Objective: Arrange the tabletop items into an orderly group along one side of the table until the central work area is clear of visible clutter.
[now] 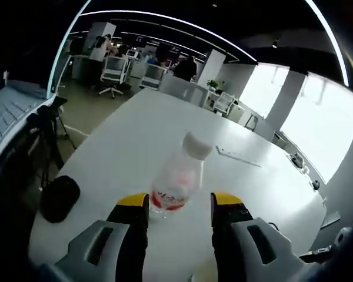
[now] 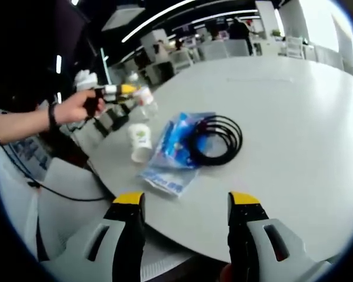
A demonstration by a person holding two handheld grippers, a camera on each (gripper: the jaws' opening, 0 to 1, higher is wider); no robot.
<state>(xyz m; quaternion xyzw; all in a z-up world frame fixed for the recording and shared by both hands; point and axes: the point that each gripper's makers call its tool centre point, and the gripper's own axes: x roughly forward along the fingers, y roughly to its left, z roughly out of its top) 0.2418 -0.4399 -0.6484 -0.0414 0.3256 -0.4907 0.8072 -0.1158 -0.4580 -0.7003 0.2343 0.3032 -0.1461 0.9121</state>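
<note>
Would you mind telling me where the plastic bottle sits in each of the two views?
Left gripper view: the plastic bottle stands low in the centre, between the left hand-held gripper jaws.
Right gripper view: the bottle is upper left, at that hand-held gripper.
Shared landmark: the white table.

In the left gripper view, the left claw (image 1: 179,202) rises from the bottom centre of the frame with its two yellow-tipped jaws apart, one on each side of the middle. In the right gripper view, the right claw (image 2: 186,202) also stands at the bottom centre, jaws wide apart. In the upper left of that view, the person's left hand (image 2: 77,107) holds the other claw, the bare forearm reaching in from the left edge.
</note>
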